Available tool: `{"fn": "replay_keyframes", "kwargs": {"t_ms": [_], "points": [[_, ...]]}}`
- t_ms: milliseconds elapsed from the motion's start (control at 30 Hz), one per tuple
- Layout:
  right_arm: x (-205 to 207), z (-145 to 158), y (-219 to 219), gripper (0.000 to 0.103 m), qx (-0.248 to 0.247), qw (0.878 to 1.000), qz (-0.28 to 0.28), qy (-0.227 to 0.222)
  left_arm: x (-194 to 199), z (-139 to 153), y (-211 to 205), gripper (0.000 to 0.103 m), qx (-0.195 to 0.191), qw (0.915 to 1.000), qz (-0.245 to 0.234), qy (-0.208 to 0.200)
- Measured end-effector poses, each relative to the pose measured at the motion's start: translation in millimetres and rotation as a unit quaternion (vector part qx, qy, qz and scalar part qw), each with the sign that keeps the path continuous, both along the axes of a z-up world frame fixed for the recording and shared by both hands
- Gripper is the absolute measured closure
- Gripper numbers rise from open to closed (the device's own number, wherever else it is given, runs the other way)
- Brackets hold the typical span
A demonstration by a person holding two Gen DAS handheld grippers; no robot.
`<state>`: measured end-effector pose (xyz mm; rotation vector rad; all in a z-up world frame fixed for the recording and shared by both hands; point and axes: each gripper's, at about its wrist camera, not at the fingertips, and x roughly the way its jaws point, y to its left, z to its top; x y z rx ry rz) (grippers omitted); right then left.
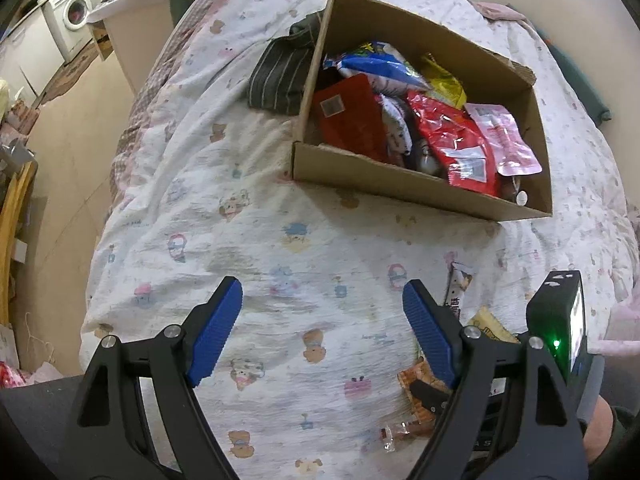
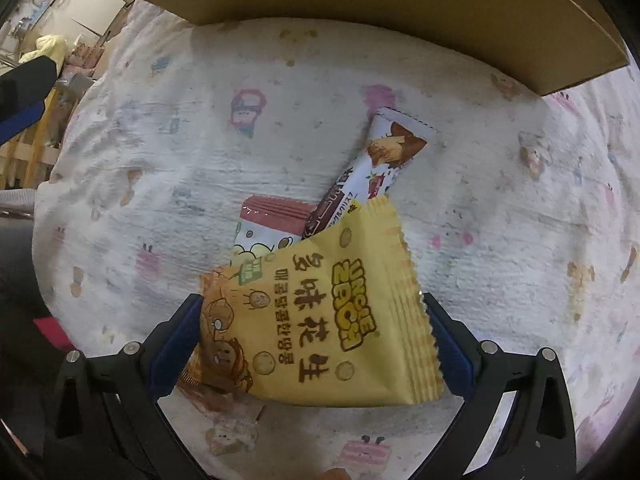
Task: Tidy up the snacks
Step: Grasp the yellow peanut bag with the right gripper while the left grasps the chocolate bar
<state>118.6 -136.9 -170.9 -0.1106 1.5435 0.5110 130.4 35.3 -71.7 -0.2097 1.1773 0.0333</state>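
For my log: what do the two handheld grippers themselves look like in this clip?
Both match: the left gripper and right gripper have black triangular-cutout linkage arms with silver pivot bolts and ribbed blue fingers. A black box with a green light shows in the left view.

Left hand-held gripper (image 1: 322, 320) hovers with jaws spread wide; right hand-held gripper (image 2: 312, 344) is likewise parted.
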Motion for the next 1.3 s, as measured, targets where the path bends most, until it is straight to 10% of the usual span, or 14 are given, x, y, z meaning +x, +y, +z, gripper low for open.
{"fn": "replay_keyframes", "kwargs": {"t_ms": [167,367,933,1200,1300], "points": [[-2.6,2.8,-2.3,0.005,0.008,1.0,0.006,-0.01,0.5,-0.1,-6.7,0.023,0.002,1.0,-0.006,0.0],[-8.0,28.0,-17.7,0.059,0.052,0.998,-0.006,-0.04,1.9,0.5,-15.3,0.023,0.005,0.9999,-0.013,-0.001],[9.8,88.4,-97.4,0.084,0.178,0.971,-0.11,-0.112,11.0,-23.4,-74.1,0.023,-0.015,0.9966,-0.066,0.048],[5.5,85.7,-128.2,0.084,0.161,0.965,-0.158,-0.131,13.6,-37.8,-106.5,0.023,-0.002,0.9934,-0.101,0.053],[4.4,84.6,-137.8,0.084,0.161,0.963,-0.174,-0.129,21.2,-49.9,-122.6,0.045,0.0,0.9894,-0.13,0.065]]}}
